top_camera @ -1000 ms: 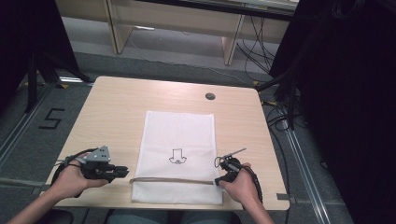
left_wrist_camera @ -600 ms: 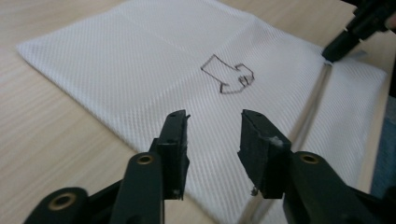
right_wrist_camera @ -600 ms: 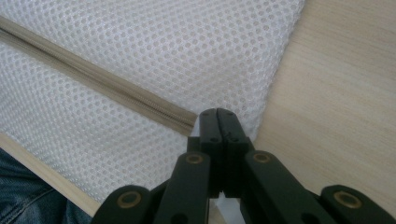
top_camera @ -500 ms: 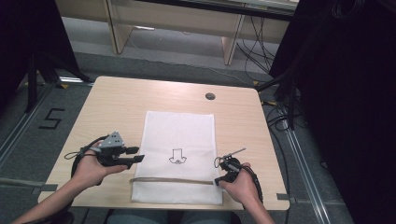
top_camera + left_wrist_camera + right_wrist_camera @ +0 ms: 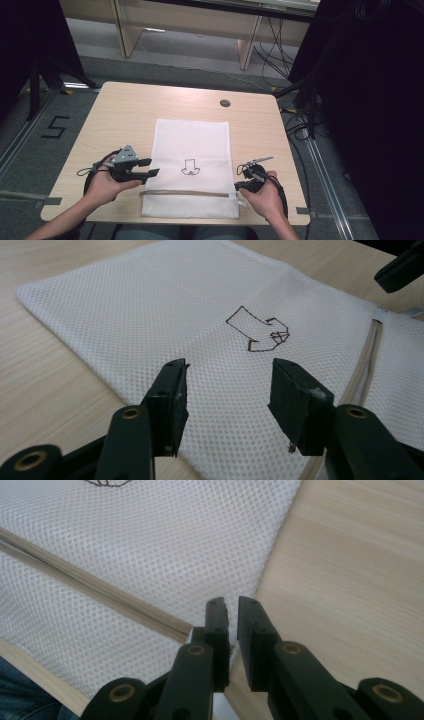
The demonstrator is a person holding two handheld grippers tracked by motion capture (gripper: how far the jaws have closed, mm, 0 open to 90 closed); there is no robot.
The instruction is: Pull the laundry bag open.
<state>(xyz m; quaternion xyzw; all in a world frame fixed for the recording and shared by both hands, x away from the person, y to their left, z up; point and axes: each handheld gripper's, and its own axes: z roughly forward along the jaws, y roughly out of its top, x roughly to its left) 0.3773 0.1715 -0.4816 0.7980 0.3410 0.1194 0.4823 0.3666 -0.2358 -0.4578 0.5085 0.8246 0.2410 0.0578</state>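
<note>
A white mesh bag (image 5: 192, 145) lies flat on the wooden table, with a drawn arrow (image 5: 190, 167) and a beige zipper (image 5: 190, 193) across its near end. My left gripper (image 5: 152, 167) hovers at the bag's left edge. Its jaws have just been opening and stand wide over the mesh (image 5: 175, 300), nothing between them (image 5: 227, 375). My right gripper (image 5: 240, 186) sits at the zipper's right end (image 5: 100, 592). Its jaws have just been opening to a narrow gap (image 5: 230, 602), with the bag's right edge just beyond the tips and nothing pinched that I can see.
A round cable hole (image 5: 225, 103) sits near the table's far edge (image 5: 190, 86). Bare wood flanks the bag on both sides. Beyond the table are wooden furniture legs, loose cables at the right and a floor mark "5" (image 5: 55, 127).
My left hand has moved right, from the bare table to the bag's left edge, and its jaws have spread apart. The right hand has stayed at the zipper's end.
</note>
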